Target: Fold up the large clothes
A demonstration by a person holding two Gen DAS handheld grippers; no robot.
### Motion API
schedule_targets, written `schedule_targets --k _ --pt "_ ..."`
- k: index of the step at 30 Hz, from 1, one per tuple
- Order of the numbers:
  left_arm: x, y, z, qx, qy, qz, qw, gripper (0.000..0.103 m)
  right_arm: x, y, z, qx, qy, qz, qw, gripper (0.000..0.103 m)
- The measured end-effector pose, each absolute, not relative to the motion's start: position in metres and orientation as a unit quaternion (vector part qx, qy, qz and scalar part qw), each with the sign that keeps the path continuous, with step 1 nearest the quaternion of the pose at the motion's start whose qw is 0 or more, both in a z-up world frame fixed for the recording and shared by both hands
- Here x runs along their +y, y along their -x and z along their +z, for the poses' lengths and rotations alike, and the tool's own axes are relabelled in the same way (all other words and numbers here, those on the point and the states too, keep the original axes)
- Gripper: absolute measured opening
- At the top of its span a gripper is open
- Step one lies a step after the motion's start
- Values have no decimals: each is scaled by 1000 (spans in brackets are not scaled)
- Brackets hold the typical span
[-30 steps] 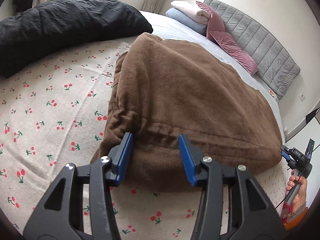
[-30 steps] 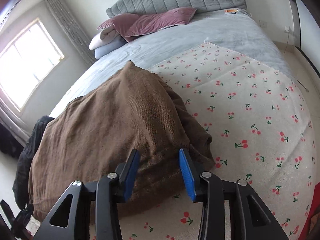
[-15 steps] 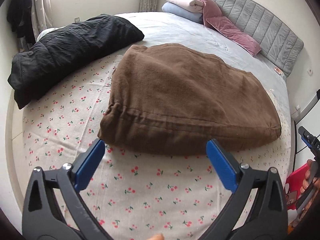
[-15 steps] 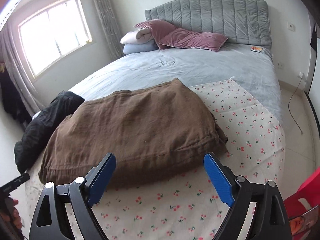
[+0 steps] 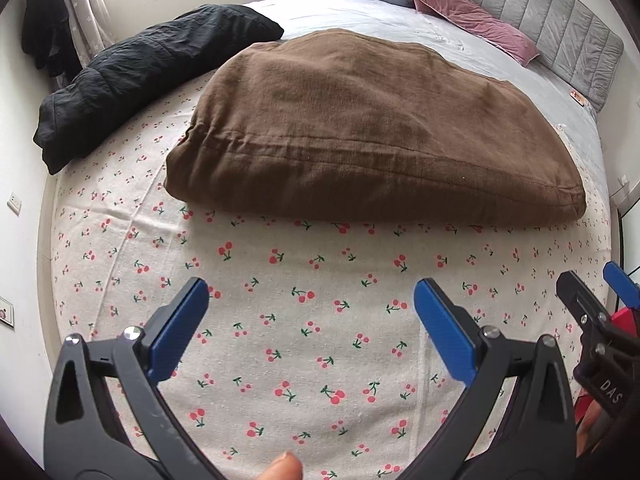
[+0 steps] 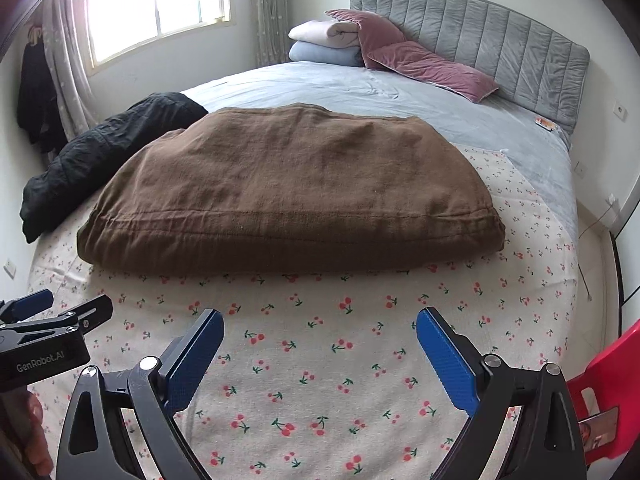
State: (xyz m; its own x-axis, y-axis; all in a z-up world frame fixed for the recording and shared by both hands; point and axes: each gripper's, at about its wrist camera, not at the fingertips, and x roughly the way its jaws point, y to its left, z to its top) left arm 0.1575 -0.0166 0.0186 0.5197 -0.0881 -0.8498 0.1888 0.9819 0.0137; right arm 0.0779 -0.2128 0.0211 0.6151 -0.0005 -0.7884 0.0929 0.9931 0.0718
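A bed fills the room ahead of me, its near end covered by a cherry-print sheet (image 6: 320, 360). My left gripper (image 5: 311, 312) and right gripper (image 6: 319, 342) both hover over that sheet with jaws spread wide, holding nothing. Beyond them lies the folded brown garment (image 6: 288, 188), apart from both. A black garment (image 5: 148, 68) lies beside it on the left; pillows (image 6: 424, 64) and a grey headboard (image 6: 500, 60) are farthest.
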Motion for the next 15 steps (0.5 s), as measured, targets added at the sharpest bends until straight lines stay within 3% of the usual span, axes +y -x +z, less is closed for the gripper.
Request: schedule_targets --k 15 --pt "-36 -144 6 473 -88 -79 873 102 -217 -83 3 454 -51 -41 889 98"
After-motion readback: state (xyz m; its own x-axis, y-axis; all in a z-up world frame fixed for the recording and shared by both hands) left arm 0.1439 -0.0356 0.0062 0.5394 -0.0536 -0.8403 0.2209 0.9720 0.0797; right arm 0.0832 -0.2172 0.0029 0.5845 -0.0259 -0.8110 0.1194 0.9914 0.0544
